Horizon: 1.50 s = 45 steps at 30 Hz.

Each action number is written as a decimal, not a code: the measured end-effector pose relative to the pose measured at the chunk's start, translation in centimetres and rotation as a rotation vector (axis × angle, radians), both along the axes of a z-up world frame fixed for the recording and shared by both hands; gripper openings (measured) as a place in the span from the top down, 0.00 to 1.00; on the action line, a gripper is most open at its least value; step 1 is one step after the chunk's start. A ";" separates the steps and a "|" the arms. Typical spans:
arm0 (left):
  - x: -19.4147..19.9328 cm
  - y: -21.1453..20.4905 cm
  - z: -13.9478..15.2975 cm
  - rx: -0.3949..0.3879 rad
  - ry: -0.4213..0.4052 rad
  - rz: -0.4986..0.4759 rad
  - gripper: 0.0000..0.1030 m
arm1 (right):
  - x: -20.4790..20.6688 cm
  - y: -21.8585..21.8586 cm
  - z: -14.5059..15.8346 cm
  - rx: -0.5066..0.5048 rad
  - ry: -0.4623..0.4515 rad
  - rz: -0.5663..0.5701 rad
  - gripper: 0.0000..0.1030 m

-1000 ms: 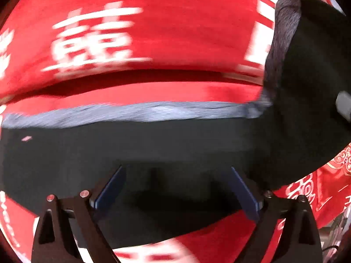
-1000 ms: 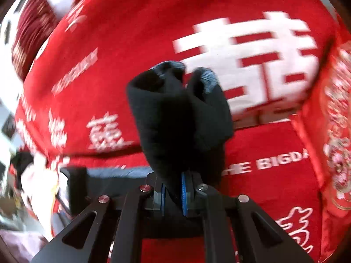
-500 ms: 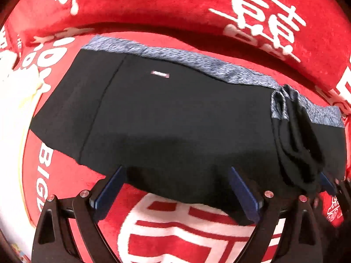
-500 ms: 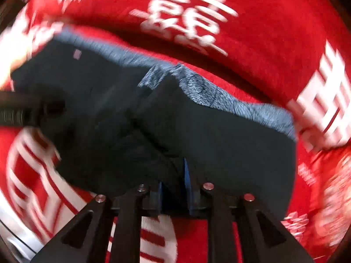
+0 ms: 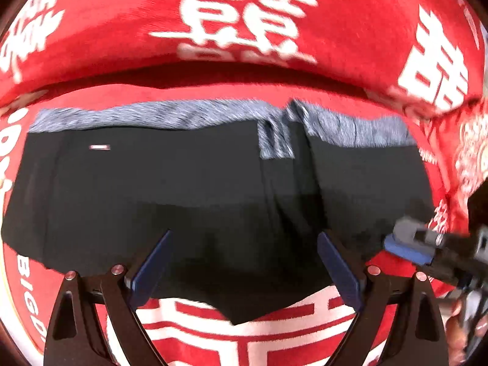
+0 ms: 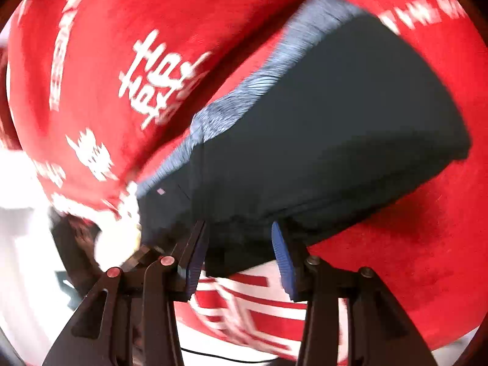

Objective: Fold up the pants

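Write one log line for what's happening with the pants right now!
step: fold pants | black pants: flat on red blanket | left gripper: open, empty | right gripper: opening, pants edge between jaws

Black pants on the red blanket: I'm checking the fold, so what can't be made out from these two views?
- Layers under the pants: left wrist view, top cloth hides them.
- Near hem: right wrist view, right gripper, jaws opening, covers it.
- Small label: too small, blurred.
- Blanket lettering: right wrist view, motion blur.

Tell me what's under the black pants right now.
The black pants lie on a red blanket with white characters, visible around every edge. Whatever lies beneath the cloth itself is covered.
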State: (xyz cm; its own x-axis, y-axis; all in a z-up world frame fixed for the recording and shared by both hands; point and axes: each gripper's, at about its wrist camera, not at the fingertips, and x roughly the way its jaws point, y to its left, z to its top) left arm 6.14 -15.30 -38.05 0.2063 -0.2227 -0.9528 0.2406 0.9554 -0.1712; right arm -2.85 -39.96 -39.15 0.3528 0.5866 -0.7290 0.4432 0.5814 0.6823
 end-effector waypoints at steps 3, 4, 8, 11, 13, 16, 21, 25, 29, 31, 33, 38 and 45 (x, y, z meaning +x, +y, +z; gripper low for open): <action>-0.2 -0.8 -2.4 0.067 0.030 -0.005 0.07 | -0.5 -1.0 -2.0 0.082 0.035 -0.080 0.55; 0.0 -0.6 -2.5 0.047 0.036 0.015 0.07 | -0.6 -0.9 -2.3 0.103 0.041 -0.092 0.55; 0.5 -0.5 -2.9 0.036 0.056 0.051 0.07 | -0.9 -1.5 -3.7 0.187 0.044 -0.168 0.55; 0.4 -0.9 -2.6 0.059 0.039 0.044 0.07 | -0.7 -2.0 -4.8 0.223 0.053 -0.225 0.83; 0.4 -0.7 -2.3 0.060 0.041 0.048 0.07 | -0.2 -2.2 -5.0 0.197 0.073 -0.229 0.95; 0.1 0.3 -0.9 0.072 0.002 0.077 0.07 | 0.2 -1.8 -2.3 0.194 -0.014 -0.173 0.96; 0.0 3.6 0.3 0.123 -0.018 0.143 0.07 | -0.5 1.0 -1.1 0.115 0.000 -0.014 0.96; 0.0 4.7 0.6 0.167 -0.010 0.158 0.07 | -0.7 1.4 -5.2 0.106 0.066 -0.011 0.96; 1.0 3.1 2.3 0.162 -0.047 0.121 0.07 | -0.3 1.3 -3.0 0.065 0.082 0.143 0.75; 1.8 1.4 3.6 0.133 -0.070 0.102 0.07 | -0.4 1.3 -0.4 -0.002 0.026 0.250 0.62; 2.4 -0.8 4.4 0.099 -0.092 0.073 0.07 | -0.4 -0.3 3.1 -0.109 -0.096 0.277 0.62; 4.6 -7.0 4.8 0.053 -0.125 -0.024 0.07 | 1.9 -7.2 5.8 -0.342 -0.137 0.133 0.85; 5.7 -10.9 -1.8 0.168 -0.026 -0.057 0.06 | 4.7 -8.6 -0.6 -0.392 -0.005 0.240 0.86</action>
